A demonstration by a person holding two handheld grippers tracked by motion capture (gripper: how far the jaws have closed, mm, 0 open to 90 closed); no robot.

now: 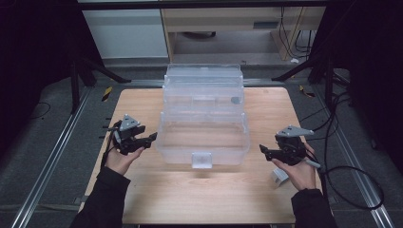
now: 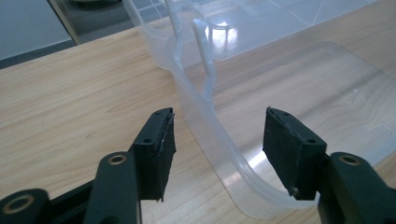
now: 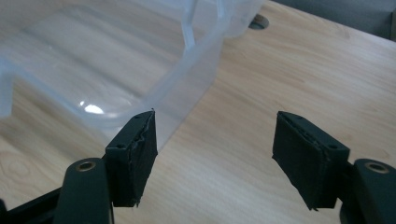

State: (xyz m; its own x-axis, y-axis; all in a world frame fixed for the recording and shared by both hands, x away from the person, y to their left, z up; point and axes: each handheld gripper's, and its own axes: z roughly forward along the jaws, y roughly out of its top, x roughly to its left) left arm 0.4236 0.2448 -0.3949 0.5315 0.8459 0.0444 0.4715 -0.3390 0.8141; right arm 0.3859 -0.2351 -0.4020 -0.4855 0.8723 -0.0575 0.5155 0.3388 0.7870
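A clear plastic tiered box stands open in the middle of the wooden table, its trays stepped back and a latch at its front. My left gripper is at the box's left front corner. In the left gripper view its jaws are open and straddle the curved rim of the box without pressing on it. My right gripper is held to the right of the box, open. In the right gripper view the box wall lies just beyond its left jaw, with bare wood between the jaws.
A small white object lies on the table under the right hand. A dark round spot shows at the box's upper tray. Cables loop on the floor right of the table. Metal rails run along both sides.
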